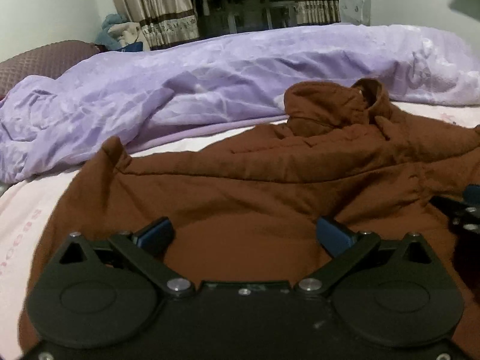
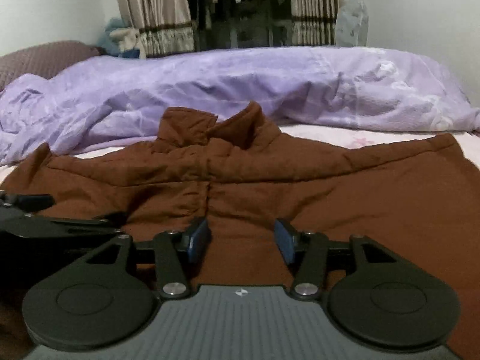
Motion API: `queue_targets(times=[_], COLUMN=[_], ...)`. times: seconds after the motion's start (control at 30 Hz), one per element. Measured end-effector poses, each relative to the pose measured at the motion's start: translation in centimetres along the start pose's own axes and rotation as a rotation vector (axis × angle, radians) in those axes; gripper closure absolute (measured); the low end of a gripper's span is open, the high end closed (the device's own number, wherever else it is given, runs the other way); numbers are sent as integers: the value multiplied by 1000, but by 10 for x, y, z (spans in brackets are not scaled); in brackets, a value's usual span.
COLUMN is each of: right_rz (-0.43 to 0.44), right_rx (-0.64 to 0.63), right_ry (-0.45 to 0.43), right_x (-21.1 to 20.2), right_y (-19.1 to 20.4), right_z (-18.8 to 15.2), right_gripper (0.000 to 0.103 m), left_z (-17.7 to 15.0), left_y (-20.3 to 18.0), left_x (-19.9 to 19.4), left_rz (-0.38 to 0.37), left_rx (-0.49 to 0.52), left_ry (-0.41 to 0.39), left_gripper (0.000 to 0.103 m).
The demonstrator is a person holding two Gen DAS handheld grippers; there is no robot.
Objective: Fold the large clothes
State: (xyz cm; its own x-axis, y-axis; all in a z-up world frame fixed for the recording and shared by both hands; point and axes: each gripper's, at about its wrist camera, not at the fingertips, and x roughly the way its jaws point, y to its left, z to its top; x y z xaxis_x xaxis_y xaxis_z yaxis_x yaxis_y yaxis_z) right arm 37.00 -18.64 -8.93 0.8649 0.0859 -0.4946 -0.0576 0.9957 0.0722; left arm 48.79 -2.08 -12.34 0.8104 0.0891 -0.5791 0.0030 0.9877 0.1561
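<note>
A large brown padded jacket (image 1: 270, 180) lies spread on the bed, with its collar (image 1: 345, 105) standing up at the far side. My left gripper (image 1: 244, 231) hovers low over the jacket's near part, jaws wide open, only flat cloth beneath them. In the right wrist view the jacket (image 2: 330, 195) fills the middle, collar (image 2: 228, 126) straight ahead. My right gripper (image 2: 241, 237) is open over the front seam, its blue pads (image 2: 199, 238) apart and not pressing the cloth. Each gripper shows at the edge of the other's view: the right gripper (image 1: 468, 210), the left gripper (image 2: 27, 210).
A crumpled purple duvet (image 1: 210, 84) lies across the bed behind the jacket. Pale pink sheet (image 1: 27, 210) shows to the left and sheet (image 2: 360, 141) behind the collar. A maroon pillow (image 1: 45, 60) sits far left. Curtains (image 1: 156, 6) and a dark window stand beyond the bed.
</note>
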Motion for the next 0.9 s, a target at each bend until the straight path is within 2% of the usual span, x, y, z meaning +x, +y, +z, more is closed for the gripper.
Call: queue_targets(times=[0.07,0.13,0.2,0.23,0.37,0.47,0.5,0.53,0.6,0.7,0.77,0.83,0.9], right_rz=[21,36,16,-6,-127,-191,-208,-220,-246,-256,-226,-201,-199], right_rx=[19,58,73,62,59,94,105,115,140,163,180,174,164], right_ry=[-1,-21,-58,-78,-87,-59,-42,-25,18,33,43,53,55], right_x=[-11,-33,-58,-74,-112,-130,-133,-134,-132,-127,-121,-114,-107], right_y=[-4,-15,-29,-40,-84,-122,-134,-145,-164,-178,-184,-186,-189], right_z=[6,15,18,18,12,-3,-10,-16,-30,-44,-48,-50,-51], right_gripper=[42,37,14,10,8,8,8,8,8,8,7,4,0], left_z=[10,13,10,7,-10,-22,-26,-30,-39,-50,-58,-60,-62], left_y=[10,28,57,76,136,179,193,202,211,191,174,160,160], left_x=[-13,-35,-60,-70,-98,-116,-121,-124,-124,-113,-97,-81,-70], left_rz=[6,45,76,89,181,309,313,297,215,94,11,4,-19], left_rx=[1,-2,-15,-21,-23,-28,-50,-72,-108,-102,-90,-104,-170], left_ry=[12,-16,-44,-35,-12,-7,6,18,49,74,103,137,148], left_gripper=[0,0,0,0,0,0,0,0,0,0,0,0,0])
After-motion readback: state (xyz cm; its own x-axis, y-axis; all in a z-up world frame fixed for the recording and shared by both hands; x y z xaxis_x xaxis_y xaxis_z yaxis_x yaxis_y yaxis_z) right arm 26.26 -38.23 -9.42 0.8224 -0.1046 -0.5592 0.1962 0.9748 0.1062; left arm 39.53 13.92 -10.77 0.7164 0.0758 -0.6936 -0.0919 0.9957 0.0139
